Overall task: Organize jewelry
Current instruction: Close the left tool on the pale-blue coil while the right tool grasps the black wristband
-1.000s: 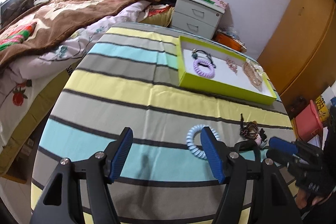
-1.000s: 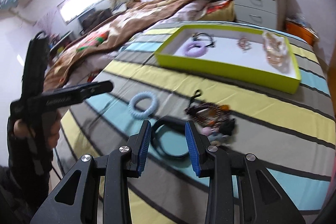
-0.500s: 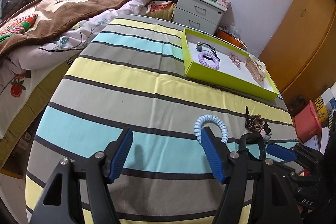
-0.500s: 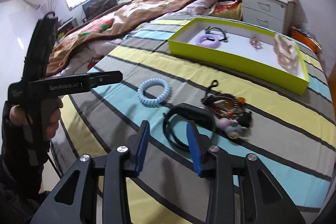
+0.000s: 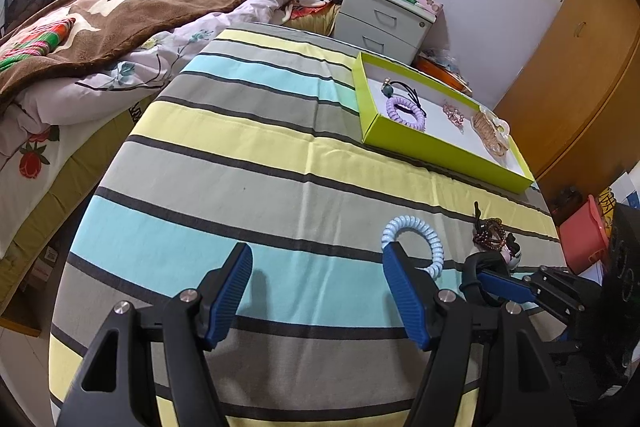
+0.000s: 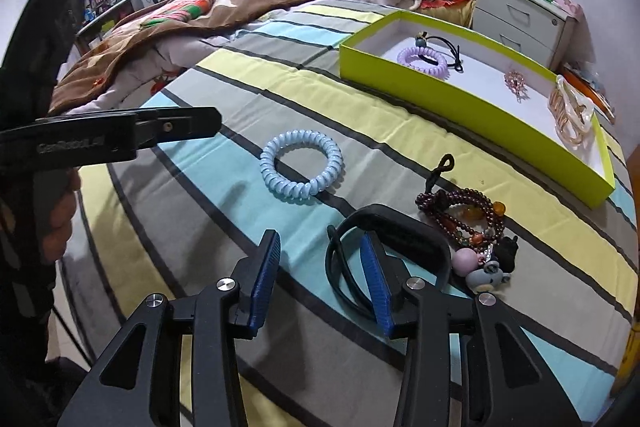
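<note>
Since a second ago the right gripper [image 6: 320,267] has dropped closer to the striped cloth [image 6: 200,227] and rolled a little, and its jaws have parted wider than they were; the left gripper [image 5: 316,291] has hardly shifted.

Both grippers tilt steeply down at the cloth. A hand [image 6: 60,215] grips the left tool at the left edge of the right wrist view.

Right jaws stand about half apart and hold nothing. The right blue pad [image 6: 376,283] sits over the black band [image 6: 400,231], inside its loop as seen from the wrist camera; whether it touches the band I cannot tell. The left pad [image 6: 264,279] hangs over bare cloth outside the loop.

Left jaws are well apart and empty, with only cloth between them. The blue coil tie [image 5: 414,241] lies just beyond the left gripper's right pad.

In the right wrist view the black band lies flat, its long axis running from lower left to upper right, open loop facing up. Just right of it lie the bead bracelet [image 6: 460,211] and small charms [image 6: 484,267]. The coil tie [image 6: 300,167] lies flat, apart to the upper left.

Farther off sits the green tray [image 6: 440,95], long axis slanting to the right, holding a purple coil [image 6: 424,61], a black tie [image 6: 452,51], a pink piece [image 6: 516,81] and a claw clip [image 6: 570,115].
</note>
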Available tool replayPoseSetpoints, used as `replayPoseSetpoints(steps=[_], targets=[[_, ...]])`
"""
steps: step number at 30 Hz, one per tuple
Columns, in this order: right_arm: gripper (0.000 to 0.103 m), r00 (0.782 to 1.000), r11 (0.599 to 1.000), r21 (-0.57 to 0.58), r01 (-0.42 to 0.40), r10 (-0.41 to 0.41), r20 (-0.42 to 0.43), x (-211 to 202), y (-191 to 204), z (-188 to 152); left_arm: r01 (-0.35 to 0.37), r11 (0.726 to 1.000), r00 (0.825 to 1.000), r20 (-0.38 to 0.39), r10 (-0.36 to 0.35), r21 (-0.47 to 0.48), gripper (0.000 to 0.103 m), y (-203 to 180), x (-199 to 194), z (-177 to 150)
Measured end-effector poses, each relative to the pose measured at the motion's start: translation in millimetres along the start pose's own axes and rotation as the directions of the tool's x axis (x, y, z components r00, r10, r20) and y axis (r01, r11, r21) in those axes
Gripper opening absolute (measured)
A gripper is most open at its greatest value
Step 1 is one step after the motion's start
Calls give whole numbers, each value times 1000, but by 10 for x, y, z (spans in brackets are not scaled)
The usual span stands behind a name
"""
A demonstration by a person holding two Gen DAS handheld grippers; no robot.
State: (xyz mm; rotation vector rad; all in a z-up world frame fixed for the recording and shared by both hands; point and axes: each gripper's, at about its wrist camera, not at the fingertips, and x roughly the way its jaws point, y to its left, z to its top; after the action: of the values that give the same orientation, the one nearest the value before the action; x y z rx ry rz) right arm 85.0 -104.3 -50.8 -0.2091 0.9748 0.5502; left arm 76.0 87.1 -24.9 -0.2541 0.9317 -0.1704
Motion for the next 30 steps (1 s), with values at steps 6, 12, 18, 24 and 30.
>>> replayPoseSetpoints(steps=[6,12,18,24,30], targets=[[21,998,998,-25,58,-58,20,-25,48,-30,2,1000,1000,-7,-2,0,70,18,22,2],[11,997,998,-34,62,-60,44,-75,75,-60,12,1000,1000,-29,-12,3,70,-36,88,15],[11,994,999,-9,46,-45,103,-256,25,-103,26,999,999,-40,-25,21,70,-141,136,61],[11,986,1000,2,30,-30,164,-471,-7,-118,32,998,998,-59,-28,52,70,-281,223,108],[11,976,999,27,17,-23,218,-649,-65,-136,-3,995,996,-84,11,98,69,-439,350,103]])
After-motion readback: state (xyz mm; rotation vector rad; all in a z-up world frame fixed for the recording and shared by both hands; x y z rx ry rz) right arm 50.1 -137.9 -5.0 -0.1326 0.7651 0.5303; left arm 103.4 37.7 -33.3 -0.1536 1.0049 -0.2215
